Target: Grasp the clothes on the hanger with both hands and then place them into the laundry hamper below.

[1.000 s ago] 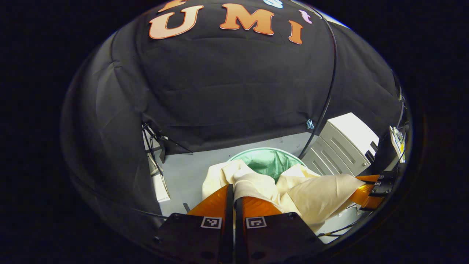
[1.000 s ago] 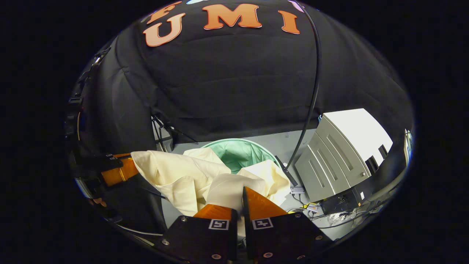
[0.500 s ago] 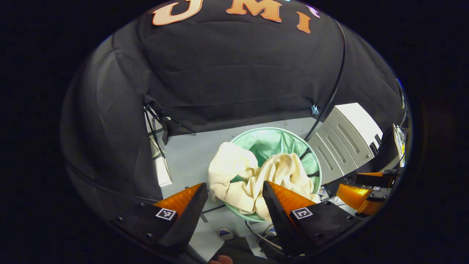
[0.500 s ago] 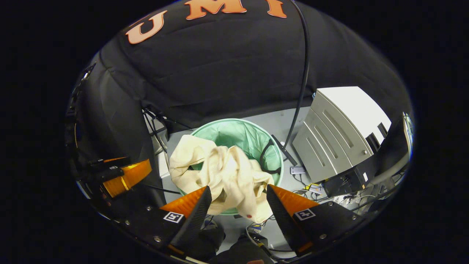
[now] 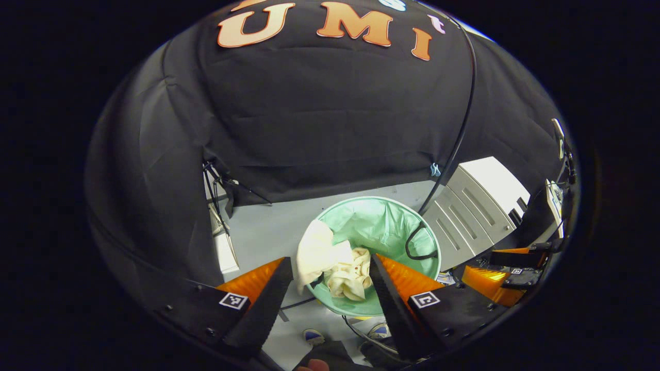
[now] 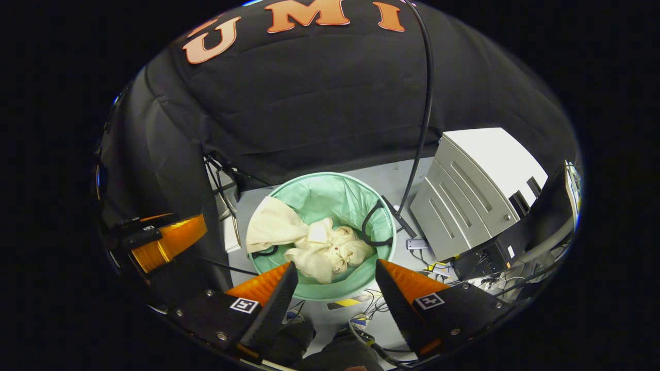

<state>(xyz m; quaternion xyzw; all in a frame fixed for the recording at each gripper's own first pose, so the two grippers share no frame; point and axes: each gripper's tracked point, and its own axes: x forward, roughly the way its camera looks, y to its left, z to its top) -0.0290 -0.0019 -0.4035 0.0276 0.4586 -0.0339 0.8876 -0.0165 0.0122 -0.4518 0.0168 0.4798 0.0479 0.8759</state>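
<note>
Cream clothes point(image 6: 319, 247) crumpled in hamper point(image 6: 330, 193), one end draped over rim.

No readable text — none anywhere

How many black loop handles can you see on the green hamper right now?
2. One handle hangs inside the laundry hamper on the side nearer the grey cabinet. The other handle peeks out from under the cream clothes on the opposite side, mostly hidden.
</note>
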